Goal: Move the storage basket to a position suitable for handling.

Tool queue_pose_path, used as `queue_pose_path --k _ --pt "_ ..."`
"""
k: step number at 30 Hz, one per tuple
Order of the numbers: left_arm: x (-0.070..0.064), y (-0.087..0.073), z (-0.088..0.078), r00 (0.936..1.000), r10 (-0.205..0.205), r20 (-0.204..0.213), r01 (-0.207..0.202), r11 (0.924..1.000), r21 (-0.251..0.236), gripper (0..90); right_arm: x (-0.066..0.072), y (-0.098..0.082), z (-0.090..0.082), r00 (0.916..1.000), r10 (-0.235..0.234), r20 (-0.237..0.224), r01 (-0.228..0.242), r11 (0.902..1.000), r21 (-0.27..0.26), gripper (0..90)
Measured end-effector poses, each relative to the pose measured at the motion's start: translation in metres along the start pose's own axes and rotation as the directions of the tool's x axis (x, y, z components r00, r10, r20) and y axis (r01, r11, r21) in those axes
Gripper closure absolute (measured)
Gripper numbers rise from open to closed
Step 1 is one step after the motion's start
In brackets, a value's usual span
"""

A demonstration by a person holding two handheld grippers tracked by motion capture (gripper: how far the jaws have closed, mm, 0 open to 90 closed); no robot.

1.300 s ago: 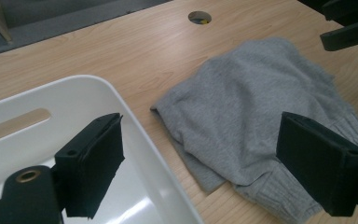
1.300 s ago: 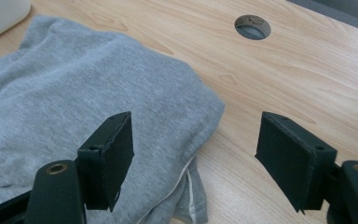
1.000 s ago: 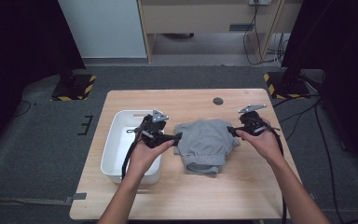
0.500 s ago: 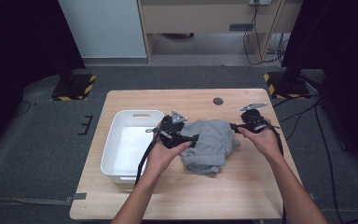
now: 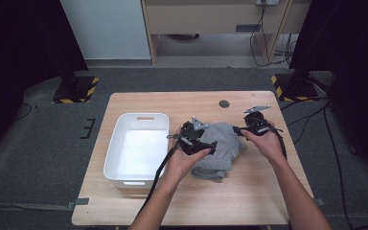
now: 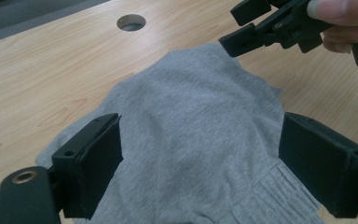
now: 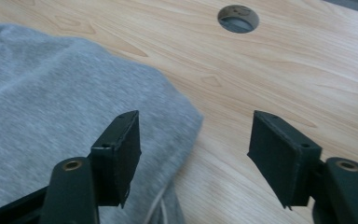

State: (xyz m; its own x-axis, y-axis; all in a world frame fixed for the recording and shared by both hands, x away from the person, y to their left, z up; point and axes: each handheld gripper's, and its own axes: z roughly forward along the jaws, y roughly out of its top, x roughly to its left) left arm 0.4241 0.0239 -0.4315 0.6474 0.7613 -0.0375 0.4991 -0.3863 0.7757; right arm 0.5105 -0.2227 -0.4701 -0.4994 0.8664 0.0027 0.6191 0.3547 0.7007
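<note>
Both forearms reach in from the near side, bare, each hand wrapped around its tongs. The left tongs [image 5: 210,146] sit nearer the middle, jaws spread wide with nothing pinched between them. The right tongs [image 5: 236,130] point toward the left pair, jaws apart too, having just been opening, nothing clamped between them.

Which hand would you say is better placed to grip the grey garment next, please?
Probably the left. The left tool hangs over the middle of the grey garment with open jaws on either side of the cloth. The right tool is open at the garment's edge, half over the bare table.
</note>
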Motion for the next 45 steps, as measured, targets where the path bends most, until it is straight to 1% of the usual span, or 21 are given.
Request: queue_pose_path --k 5,10,15,18,21,23,27,30,31,32,36,38,42,45 --pt "-0.006 -0.002 0.008 0.9999 0.011 -0.009 -0.011 0.9999 0.005 12.9 0.004 0.000 0.012 0.9999 0.007 -0.014 -0.007 0.9999 0.015 25.8" --pt "-0.008 -0.005 0.014 1.0000 -0.001 -0.005 0.001 1.0000 0.006 12.9 0.008 -0.001 0.024 0.9994 0.012 -0.031 -0.011 0.9990 0.044 20.7" --pt "-0.010 -0.007 0.016 1.0000 -0.002 -0.003 0.002 1.0000 0.007 12.8 0.012 -0.003 0.035 0.9988 0.017 -0.045 -0.014 0.9975 0.070 17.2" --pt "-0.010 -0.008 0.016 1.0000 -0.003 -0.006 0.003 1.0000 0.005 12.8 0.015 -0.004 0.041 0.9980 0.026 -0.059 -0.020 0.9960 0.088 16.7" --pt "-0.009 -0.009 0.017 1.0000 -0.004 -0.005 0.004 1.0000 0.006 12.7 0.017 -0.006 0.045 0.9976 0.032 -0.062 -0.026 0.9942 0.104 17.1" --pt "-0.009 -0.011 0.019 0.9999 -0.010 -0.004 0.010 0.9999 0.006 12.7 0.017 -0.006 0.046 0.9962 0.053 -0.069 -0.045 0.9922 0.116 17.9" --pt "-0.007 -0.013 0.019 0.9999 -0.014 -0.006 0.014 0.9999 0.007 12.7 0.019 -0.009 0.052 0.9960 0.052 -0.073 -0.041 0.9899 0.136 19.2" --pt "-0.004 -0.014 0.018 0.9997 -0.021 -0.009 0.021 0.9998 0.007 12.6 0.019 -0.014 0.055 0.9924 0.073 -0.099 -0.057 0.9873 0.148 22.3" --pt "-0.003 -0.014 0.017 0.9997 -0.021 -0.011 0.021 0.9998 0.005 12.6 0.020 -0.015 0.056 0.9926 0.069 -0.100 -0.055 0.9893 0.135 23.4" --pt "-0.003 -0.014 0.017 0.9997 -0.022 -0.013 0.022 0.9998 0.004 12.6 0.020 -0.016 0.055 0.9919 0.069 -0.107 -0.055 0.9899 0.131 26.8" --pt "-0.002 -0.016 0.017 0.9994 -0.028 -0.019 0.028 0.9996 0.000 12.6 0.022 -0.017 0.052 0.9881 0.047 -0.146 -0.029 0.9923 0.121 44.7" --pt "-0.001 -0.016 0.017 0.9993 -0.032 -0.019 0.032 0.9995 -0.001 12.5 0.023 -0.018 0.051 0.9856 0.047 -0.162 -0.028 0.9927 0.117 52.0" --pt "-0.001 -0.018 0.020 0.9990 -0.040 -0.021 0.040 0.9992 -0.003 12.6 0.025 -0.021 0.048 0.9840 0.034 -0.175 -0.017 0.9950 0.099 61.8" --pt "-0.001 -0.019 0.022 0.9989 -0.042 -0.022 0.042 0.9991 0.003 12.5 0.025 -0.023 0.046 0.9845 0.018 -0.175 -0.001 0.9955 0.095 65.6"
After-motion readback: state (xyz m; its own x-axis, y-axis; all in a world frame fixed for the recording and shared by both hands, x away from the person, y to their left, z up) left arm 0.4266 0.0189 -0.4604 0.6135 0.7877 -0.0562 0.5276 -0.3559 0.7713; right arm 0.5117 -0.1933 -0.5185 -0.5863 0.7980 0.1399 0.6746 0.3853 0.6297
